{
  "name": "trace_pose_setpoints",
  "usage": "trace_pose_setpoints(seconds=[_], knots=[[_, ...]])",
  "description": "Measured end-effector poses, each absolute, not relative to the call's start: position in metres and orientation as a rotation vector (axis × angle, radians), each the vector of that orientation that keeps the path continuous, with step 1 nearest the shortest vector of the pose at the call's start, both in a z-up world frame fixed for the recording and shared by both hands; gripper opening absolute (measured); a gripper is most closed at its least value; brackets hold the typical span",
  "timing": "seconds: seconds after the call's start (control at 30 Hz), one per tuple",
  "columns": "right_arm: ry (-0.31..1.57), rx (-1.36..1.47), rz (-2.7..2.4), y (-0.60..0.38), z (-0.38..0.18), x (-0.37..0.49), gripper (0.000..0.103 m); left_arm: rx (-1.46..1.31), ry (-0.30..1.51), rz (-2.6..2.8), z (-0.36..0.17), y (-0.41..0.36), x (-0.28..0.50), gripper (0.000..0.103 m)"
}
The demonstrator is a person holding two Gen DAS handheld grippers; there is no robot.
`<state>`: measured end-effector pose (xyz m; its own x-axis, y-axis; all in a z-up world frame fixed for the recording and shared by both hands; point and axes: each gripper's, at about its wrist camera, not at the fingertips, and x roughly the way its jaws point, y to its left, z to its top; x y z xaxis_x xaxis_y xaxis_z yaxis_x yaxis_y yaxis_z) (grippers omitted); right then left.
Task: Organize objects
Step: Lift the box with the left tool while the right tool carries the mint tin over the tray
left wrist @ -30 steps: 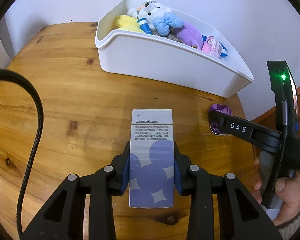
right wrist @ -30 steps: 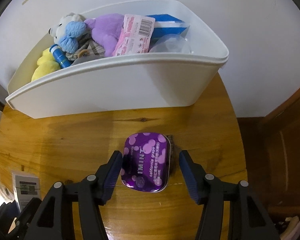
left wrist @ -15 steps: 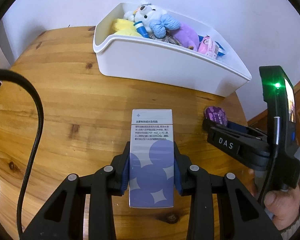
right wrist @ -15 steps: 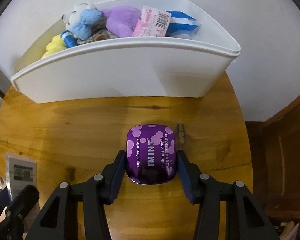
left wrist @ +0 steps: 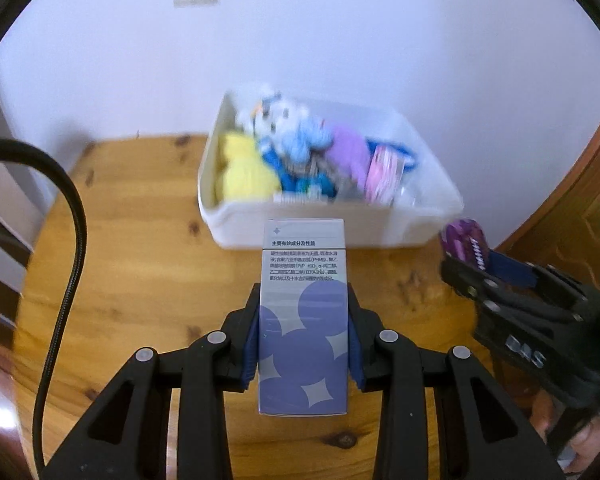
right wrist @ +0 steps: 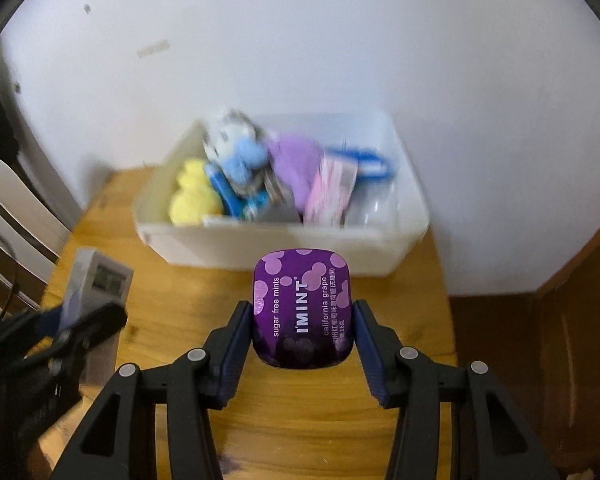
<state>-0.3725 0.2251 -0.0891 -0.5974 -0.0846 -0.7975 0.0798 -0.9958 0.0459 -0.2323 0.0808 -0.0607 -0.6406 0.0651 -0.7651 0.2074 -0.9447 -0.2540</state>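
My left claw [left wrist: 303, 344] grips a tall blue-and-white carton [left wrist: 303, 320] upright above the wooden surface [left wrist: 140, 280], in front of the white bin [left wrist: 236, 228]. My right claw [right wrist: 303, 336] clamps a purple mint tin [right wrist: 303, 312], lifted clear of the surface, before the same bin, which holds plush toys [right wrist: 236, 148] and packets, all blurred.

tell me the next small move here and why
Probably carry both forward over the bin and let go. The right gripper is shut on the mint tin and the left gripper on the box, both short of the bin's near wall.
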Motion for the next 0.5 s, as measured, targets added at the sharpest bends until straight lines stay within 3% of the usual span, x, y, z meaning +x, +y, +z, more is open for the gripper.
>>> trace_pose_setpoints(seconds=[0.5], knots=[[0.091, 1.015, -2.897, 0.206, 0.067, -0.375, 0.051, 0.985, 0.126, -2.858, 0.107, 0.062, -0.252, 0.038]])
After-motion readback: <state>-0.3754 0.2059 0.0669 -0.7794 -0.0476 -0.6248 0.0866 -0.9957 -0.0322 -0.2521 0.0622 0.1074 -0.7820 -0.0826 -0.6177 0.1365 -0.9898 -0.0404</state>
